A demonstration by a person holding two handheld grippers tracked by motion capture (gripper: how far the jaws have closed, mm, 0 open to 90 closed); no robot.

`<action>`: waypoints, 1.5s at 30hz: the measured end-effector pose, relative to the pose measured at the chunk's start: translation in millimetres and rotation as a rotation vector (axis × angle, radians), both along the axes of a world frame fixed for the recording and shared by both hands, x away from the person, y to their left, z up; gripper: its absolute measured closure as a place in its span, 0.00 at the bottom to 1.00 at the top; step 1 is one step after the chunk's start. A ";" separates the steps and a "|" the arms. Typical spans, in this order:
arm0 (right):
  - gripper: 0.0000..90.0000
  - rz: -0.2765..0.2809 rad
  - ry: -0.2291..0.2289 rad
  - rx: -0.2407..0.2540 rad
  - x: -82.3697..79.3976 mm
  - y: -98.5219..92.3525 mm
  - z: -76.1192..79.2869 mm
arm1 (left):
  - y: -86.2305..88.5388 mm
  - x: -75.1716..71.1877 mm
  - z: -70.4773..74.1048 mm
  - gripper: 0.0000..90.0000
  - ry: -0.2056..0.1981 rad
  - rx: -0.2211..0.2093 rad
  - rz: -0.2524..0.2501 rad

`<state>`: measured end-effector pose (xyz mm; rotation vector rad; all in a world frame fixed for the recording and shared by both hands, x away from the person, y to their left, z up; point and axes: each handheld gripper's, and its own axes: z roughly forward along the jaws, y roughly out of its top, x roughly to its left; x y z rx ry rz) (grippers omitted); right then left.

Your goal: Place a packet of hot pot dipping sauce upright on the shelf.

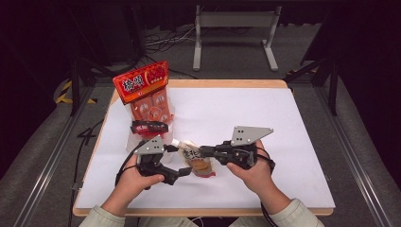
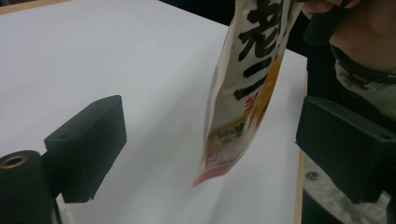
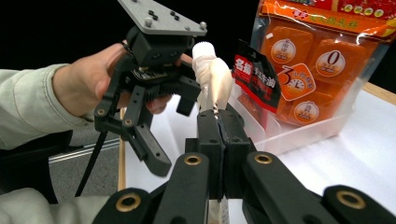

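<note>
i have two grippers in hand, one pouch between them, and one clear tub at the far left of the table [image 1: 283,123] with two packets standing in it. my right gripper [image 3: 217,122] has its jaws pressed together on the pouch [image 1: 198,161], pinching it just below its white screw cap [image 3: 203,49], so the pouch hangs in the air just above the white table top near my edge. the pouch is cream-coloured and soft, with big black characters down its front, a yellow-orange picture lower down and a pinkish red strip along the bottom seam; in the left gripper view it hangs tilted, its bottom corner clear of the table. my left gripper [image 2: 210,149] has its jaws wide apart, one on each side of the lower end of the pouch, not touching it. the tub [image 3: 299,133] holds a large orange bag [image 1: 144,90] of individually wrapped orange pieces, standing upright, and a small black packet [image 3: 256,74] with red and white lettering in front of it.
</note>
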<state>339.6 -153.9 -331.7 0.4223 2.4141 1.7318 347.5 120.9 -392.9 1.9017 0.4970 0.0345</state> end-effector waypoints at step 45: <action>0.78 0.000 0.002 0.102 3.4 -3.7 -4.8 | 13.1 -2.1 12.3 0.92 -0.033 0.052 -0.117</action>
